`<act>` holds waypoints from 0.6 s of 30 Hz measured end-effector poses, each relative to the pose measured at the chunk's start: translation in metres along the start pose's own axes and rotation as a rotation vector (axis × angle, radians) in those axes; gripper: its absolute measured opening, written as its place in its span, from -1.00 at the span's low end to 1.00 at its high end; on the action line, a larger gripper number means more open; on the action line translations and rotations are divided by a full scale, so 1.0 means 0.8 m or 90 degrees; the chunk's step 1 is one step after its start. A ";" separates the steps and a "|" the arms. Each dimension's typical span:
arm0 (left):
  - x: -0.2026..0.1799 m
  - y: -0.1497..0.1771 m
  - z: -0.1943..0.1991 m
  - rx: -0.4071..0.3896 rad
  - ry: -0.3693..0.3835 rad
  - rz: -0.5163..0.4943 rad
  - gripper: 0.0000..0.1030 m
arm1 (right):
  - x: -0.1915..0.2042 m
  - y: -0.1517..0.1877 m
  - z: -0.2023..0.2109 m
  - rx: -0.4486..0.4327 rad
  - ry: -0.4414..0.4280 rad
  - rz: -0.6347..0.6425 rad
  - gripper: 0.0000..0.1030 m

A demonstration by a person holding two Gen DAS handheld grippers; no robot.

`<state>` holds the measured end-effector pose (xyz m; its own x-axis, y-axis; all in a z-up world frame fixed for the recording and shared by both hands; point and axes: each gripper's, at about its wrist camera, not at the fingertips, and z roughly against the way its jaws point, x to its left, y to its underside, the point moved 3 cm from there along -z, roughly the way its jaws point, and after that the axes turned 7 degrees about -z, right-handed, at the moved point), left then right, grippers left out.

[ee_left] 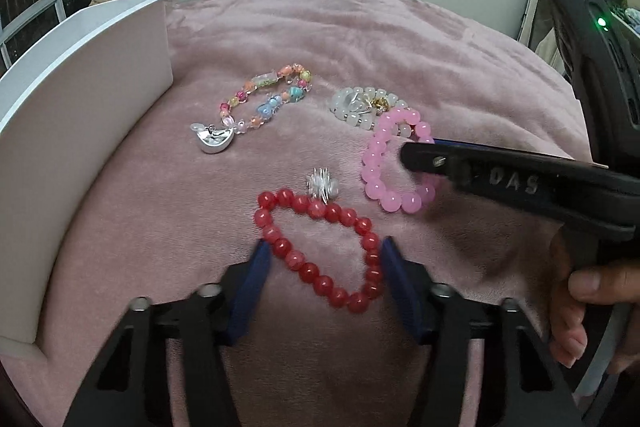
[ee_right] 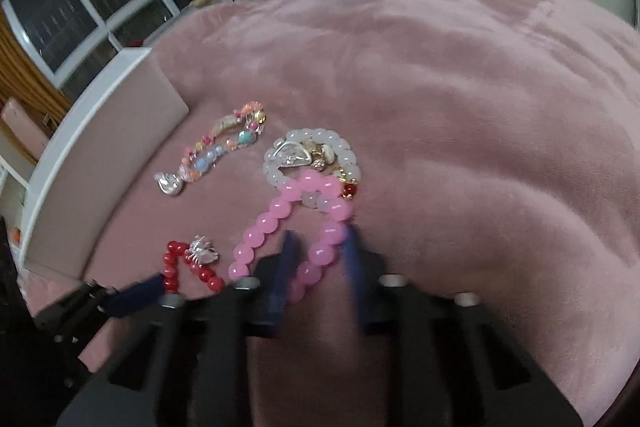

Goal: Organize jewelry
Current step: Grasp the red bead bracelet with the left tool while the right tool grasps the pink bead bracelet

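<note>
A: Noted 4 bracelets on the pink blanket (ee_left: 360,39). Landmark was the red bead bracelet (ee_left: 320,251). Where did the left gripper (ee_left: 324,251) stand?

B: Straddling it. 1 blue pad sat against the beads on each side of the loop, pads touching or very nearly so; a firm pinch could not be confirmed. Jaws were about half spread. The loop's long axis ran away from the camera toward its silver charm (ee_left: 323,185), so the jaws lay across the short width.

A: And the pink bead bracelet (ee_right: 288,239)?

B: Up and right of the red one, near it but apart. The right gripper (ee_right: 320,247) was on it: in the right wrist view 1 finger lay inside the loop, 1 outside, with the right-hand strand of beads between them. Jaws drawn close, pinching that strand by my reading; the view was blurred. Each hand was nearest its own bracelet.

A: The rest?

B: A white bead bracelet (ee_left: 362,107) touched the pink one's far end and partly lay under it. A multicolour charm bracelet (ee_left: 260,103) lay beyond the red one, to the left, toward the white box (ee_left: 80,115).

A: Any writing?

B: Raised letters "DAS" on the right gripper's finger, in the left wrist view. Nothing else legible.
</note>
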<state>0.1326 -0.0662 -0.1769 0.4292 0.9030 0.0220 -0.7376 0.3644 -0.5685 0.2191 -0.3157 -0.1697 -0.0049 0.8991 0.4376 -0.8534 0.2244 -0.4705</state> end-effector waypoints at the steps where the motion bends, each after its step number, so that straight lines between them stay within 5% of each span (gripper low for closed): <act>1: 0.001 -0.001 -0.001 0.001 0.000 0.003 -0.12 | -0.002 -0.001 0.004 -0.004 -0.008 -0.010 -0.76; 3: 0.002 -0.003 0.000 0.006 0.000 0.010 -0.30 | -0.001 -0.002 0.011 -0.013 -0.015 -0.008 -0.76; 5: 0.003 -0.003 0.000 0.017 -0.010 0.016 -0.71 | 0.004 -0.001 0.021 -0.026 -0.028 -0.007 -0.76; 18: 0.007 -0.007 0.026 0.045 -0.027 0.038 -0.71 | 0.026 0.010 0.113 -0.090 -0.090 0.011 -0.76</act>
<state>0.1282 -0.0582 -0.1565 0.3613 0.9321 0.0259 -0.7971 0.3232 -0.5101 0.1650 -0.3295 -0.0949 -0.1005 0.8434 0.5278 -0.7705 0.2697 -0.5776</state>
